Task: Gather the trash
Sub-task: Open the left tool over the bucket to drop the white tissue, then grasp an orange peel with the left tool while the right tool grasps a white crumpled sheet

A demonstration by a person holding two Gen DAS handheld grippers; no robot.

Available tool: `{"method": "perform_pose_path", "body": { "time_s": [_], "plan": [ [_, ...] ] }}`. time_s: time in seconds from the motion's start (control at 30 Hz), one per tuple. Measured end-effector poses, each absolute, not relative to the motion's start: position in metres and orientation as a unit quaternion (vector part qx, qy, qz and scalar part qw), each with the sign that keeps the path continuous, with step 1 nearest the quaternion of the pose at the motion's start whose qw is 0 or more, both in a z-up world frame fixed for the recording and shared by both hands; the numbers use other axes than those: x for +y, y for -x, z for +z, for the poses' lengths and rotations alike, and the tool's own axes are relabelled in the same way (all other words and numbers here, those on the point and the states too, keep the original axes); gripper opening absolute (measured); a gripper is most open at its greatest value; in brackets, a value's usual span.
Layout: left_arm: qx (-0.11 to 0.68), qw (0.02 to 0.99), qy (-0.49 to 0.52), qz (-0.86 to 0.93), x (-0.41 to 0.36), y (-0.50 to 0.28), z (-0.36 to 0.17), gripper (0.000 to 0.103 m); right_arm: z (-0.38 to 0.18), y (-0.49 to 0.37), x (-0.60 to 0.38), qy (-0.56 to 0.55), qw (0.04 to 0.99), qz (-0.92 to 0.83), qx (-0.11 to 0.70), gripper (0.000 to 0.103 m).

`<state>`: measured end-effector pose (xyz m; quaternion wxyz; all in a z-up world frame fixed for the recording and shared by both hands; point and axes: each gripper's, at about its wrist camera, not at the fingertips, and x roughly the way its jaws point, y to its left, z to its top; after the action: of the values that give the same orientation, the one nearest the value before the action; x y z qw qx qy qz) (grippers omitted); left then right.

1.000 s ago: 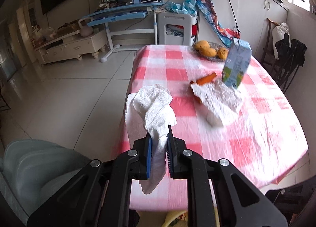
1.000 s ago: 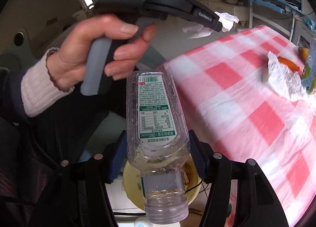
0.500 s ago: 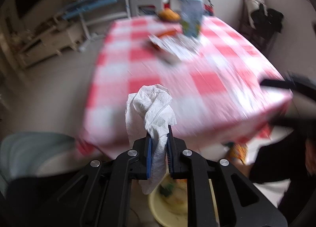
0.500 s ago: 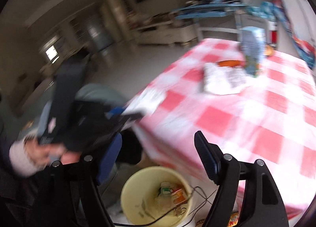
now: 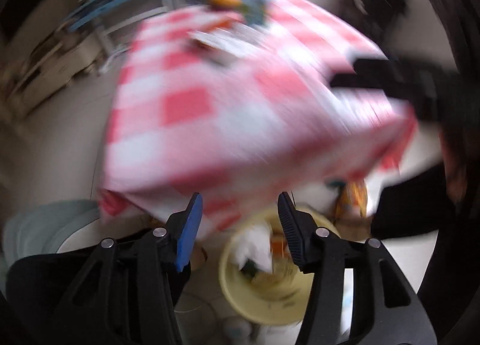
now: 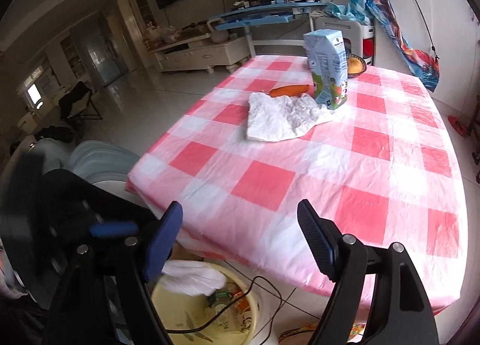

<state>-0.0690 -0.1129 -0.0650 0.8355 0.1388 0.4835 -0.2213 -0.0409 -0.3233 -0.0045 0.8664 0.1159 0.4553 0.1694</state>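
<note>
Table under red-and-white checked plastic cloth: we note crumpled white paper beside blue milk carton. Round yellow bin below holds white tissue. Left gripper jaws opening, empty; right gripper fingers apart, empty.

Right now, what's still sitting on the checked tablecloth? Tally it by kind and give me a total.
Milk carton: 1
Crumpled white paper: 1
Orange carrot-like piece: 1
Bowl of fruit, half hidden behind the carton: 1
Total: 4
</note>
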Motion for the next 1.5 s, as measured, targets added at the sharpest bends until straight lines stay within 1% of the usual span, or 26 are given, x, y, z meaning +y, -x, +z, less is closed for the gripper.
{"method": "perform_pose_path", "body": {
  "time_s": [0.1, 0.17, 0.3, 0.5, 0.6, 0.63, 0.67, 0.7, 0.73, 0.77, 0.8, 0.87, 0.9, 0.97, 1.07, 1.17, 1.33, 1.4, 1.5],
  "plan": [
    [0.479, 0.855, -0.092, -0.179, -0.094, 0.032, -0.048, 0.051, -0.003, 0.022, -0.322, -0.09, 0.868, 0.162, 0.46, 0.076],
    [0.473, 0.863, -0.071, -0.162, -0.089, 0.009, -0.04, 0.052, -0.004, 0.005, -0.32, -0.078, 0.87, 0.161, 0.459, 0.079],
    [0.46, 0.875, -0.048, -0.143, -0.089, -0.035, -0.026, 0.053, -0.013, -0.04, -0.315, -0.049, 0.872, 0.157, 0.462, 0.08],
    [0.461, 0.876, -0.031, -0.135, -0.1, -0.087, -0.027, 0.053, -0.046, -0.095, -0.311, -0.035, 0.859, 0.153, 0.487, 0.08],
    [0.464, 0.875, -0.022, -0.134, -0.105, -0.107, -0.029, 0.053, -0.062, -0.108, -0.314, -0.034, 0.849, 0.155, 0.504, 0.079],
    [0.467, 0.874, -0.017, -0.134, -0.107, -0.116, -0.031, 0.054, -0.065, -0.11, -0.315, -0.034, 0.845, 0.156, 0.51, 0.074],
    [0.469, 0.873, -0.014, -0.135, -0.109, -0.122, -0.034, 0.054, -0.071, -0.11, -0.317, -0.035, 0.84, 0.157, 0.518, 0.066],
    [0.472, 0.871, -0.01, -0.134, -0.111, -0.129, -0.037, 0.054, -0.069, -0.108, -0.318, -0.032, 0.845, 0.159, 0.509, 0.065],
    [0.475, 0.869, -0.006, -0.134, -0.112, -0.134, -0.039, 0.055, -0.068, -0.105, -0.318, -0.021, 0.846, 0.159, 0.509, 0.059],
    [0.481, 0.867, -0.002, -0.133, -0.114, -0.14, -0.043, 0.055, -0.067, -0.102, -0.319, -0.011, 0.846, 0.162, 0.508, 0.049],
    [0.487, 0.864, 0.001, -0.133, -0.117, -0.144, -0.046, 0.055, -0.065, -0.1, -0.32, -0.01, 0.844, 0.17, 0.508, 0.043],
    [0.494, 0.859, 0.004, -0.135, -0.123, -0.147, -0.051, 0.055, -0.062, -0.092, -0.324, -0.001, 0.843, 0.176, 0.509, 0.021],
    [0.496, 0.858, 0.003, -0.137, -0.128, -0.15, -0.053, 0.055, -0.06, -0.087, -0.326, 0.004, 0.84, 0.181, 0.512, 0.018],
    [0.497, 0.857, -0.003, -0.139, -0.138, -0.153, -0.055, 0.055, -0.057, -0.08, -0.328, 0.012, 0.834, 0.188, 0.518, 0.008],
    [0.503, 0.853, -0.018, -0.139, -0.153, -0.16, -0.063, 0.056, -0.049, -0.059, -0.328, 0.044, 0.825, 0.199, 0.526, 0.006],
    [0.51, 0.848, -0.037, -0.139, -0.17, -0.166, -0.074, 0.059, -0.042, -0.036, -0.324, 0.075, 0.818, 0.209, 0.53, 0.006],
    [0.515, 0.843, -0.07, -0.137, -0.194, -0.174, -0.09, 0.062, -0.041, -0.026, -0.333, 0.057, 0.817, 0.2, 0.537, 0.006],
    [0.511, 0.846, -0.077, -0.131, -0.198, -0.178, -0.092, 0.064, -0.041, -0.024, -0.335, 0.052, 0.816, 0.199, 0.54, 0.006],
    [0.51, 0.848, -0.074, -0.125, -0.201, -0.185, -0.094, 0.064, -0.043, -0.027, -0.331, 0.058, 0.815, 0.2, 0.541, 0.006]
  ]
}}
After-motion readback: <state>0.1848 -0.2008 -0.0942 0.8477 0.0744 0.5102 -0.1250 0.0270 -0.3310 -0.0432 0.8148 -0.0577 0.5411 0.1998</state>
